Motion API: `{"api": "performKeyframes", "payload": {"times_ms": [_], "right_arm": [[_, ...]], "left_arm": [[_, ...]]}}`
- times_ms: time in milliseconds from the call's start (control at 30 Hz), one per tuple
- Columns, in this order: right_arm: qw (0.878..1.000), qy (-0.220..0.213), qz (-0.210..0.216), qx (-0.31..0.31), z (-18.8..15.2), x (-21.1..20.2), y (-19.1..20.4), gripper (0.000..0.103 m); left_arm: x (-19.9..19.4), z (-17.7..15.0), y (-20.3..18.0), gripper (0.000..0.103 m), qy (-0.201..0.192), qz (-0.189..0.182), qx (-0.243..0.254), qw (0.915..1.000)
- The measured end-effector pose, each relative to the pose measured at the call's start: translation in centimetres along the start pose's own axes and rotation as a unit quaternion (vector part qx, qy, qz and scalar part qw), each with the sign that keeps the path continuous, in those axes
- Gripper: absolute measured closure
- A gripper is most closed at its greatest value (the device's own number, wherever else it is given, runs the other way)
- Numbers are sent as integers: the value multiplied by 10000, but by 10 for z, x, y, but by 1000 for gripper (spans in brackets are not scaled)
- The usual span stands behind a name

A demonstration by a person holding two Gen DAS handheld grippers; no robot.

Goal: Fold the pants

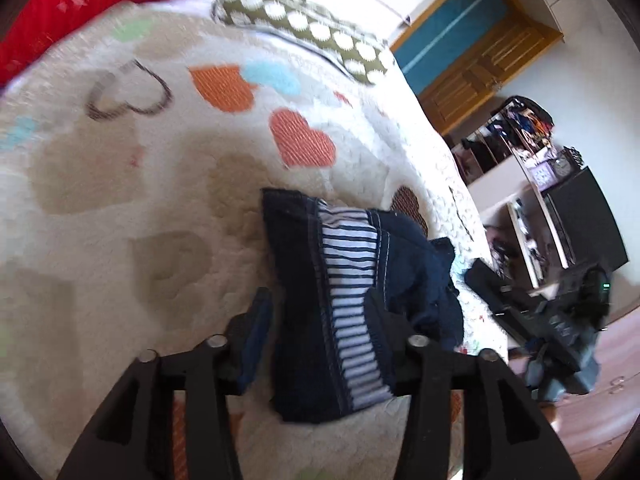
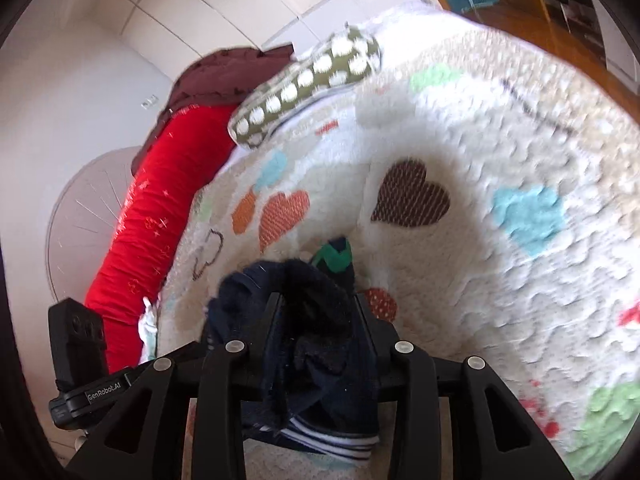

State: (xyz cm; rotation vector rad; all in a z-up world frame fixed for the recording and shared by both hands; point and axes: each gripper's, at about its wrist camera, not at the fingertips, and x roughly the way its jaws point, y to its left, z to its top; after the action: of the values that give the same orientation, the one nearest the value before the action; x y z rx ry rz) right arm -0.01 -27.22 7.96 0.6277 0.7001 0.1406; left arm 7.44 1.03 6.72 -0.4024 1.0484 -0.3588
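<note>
Pants (image 2: 316,320) bunched, clamped in right hand-held gripper (image 2: 316,300); left hand-held gripper (image 1: 320,320) spread apart around striped waistband, gripping nothing. Lying on bed (image 1: 140,200). Risk: one-sided pull drags fabric, undoing fold.

ok quick count from where I'm at: one pair of pants (image 1: 352,300), navy with a striped lining, one heart-print quilt (image 1: 120,200), one polka-dot pillow (image 1: 304,28), one red bolster (image 2: 152,216), one wooden door (image 1: 476,64), plus my two grippers, left (image 1: 320,320) and right (image 2: 316,312)
</note>
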Motion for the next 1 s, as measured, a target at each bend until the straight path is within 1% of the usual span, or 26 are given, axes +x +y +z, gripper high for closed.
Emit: {"api": "performKeyframes", "payload": {"times_ms": [33,67,100,167,200,267,300,333,400,467,533,567,633,667,700,733,800,933,1000], "right_arm": [[9999,-143,1,-71,2,-13,4,64],[9996,-246,57,-116,1,-23,9,64],[9993,-315,144,-154,1,-31,14,64],[9984,-357,322,-308,-1,-41,30,64],[9978,-319,425,-397,-4,-42,38,64],[9960,-95,717,-524,-12,-36,53,64],[9953,27,802,-547,-17,-31,58,64],[9953,137,780,-561,-22,-23,61,64],[9968,285,531,-529,-31,-7,58,64],[9982,444,228,-344,-38,11,46,64],[9984,534,-54,-175,-42,22,31,64],[9983,557,-116,-105,-42,23,26,64],[9990,452,-45,-28,-42,11,23,63],[9993,367,-33,-75,-43,3,26,57],[9995,270,-41,-152,-46,-7,28,53],[9996,133,-57,-230,-49,-19,32,47],[9991,-154,-132,-373,-61,-42,39,46],[9959,-392,-597,-553,-91,-71,43,45],[9943,-430,-801,-557,-103,-81,38,44]], "left_arm": [[-8,-1,-1,50,-99,120,35,9999],[-19,-7,-4,50,-241,320,129,9991],[-24,-9,-5,50,-326,460,199,9982],[-35,-19,-8,49,-509,866,351,9943],[-39,-26,-10,49,-563,1043,409,9921],[-45,-38,-12,49,-593,1236,516,9892],[-48,-43,-12,49,-600,1294,561,9882],[-52,-49,-13,49,-619,1347,597,9871],[-61,-59,-15,48,-723,1451,674,9845],[-70,-67,-16,41,-819,1470,724,9831],[-77,-73,-19,39,-910,1488,762,9817],[-82,-76,-21,39,-965,1510,788,9807],[-90,-82,-26,37,-1074,1548,847,9784],[-94,-85,-29,35,-1147,1578,867,9769],[-97,-87,-33,34,-1205,1605,882,9757],[-100,-89,-35,34,-1262,1633,905,9743],[-106,-96,-45,33,-1395,1734,999,9698],[-113,-108,-59,23,-1591,1854,1160,9627],[-115,-114,-65,21,-1641,1858,1214,9611]]}}
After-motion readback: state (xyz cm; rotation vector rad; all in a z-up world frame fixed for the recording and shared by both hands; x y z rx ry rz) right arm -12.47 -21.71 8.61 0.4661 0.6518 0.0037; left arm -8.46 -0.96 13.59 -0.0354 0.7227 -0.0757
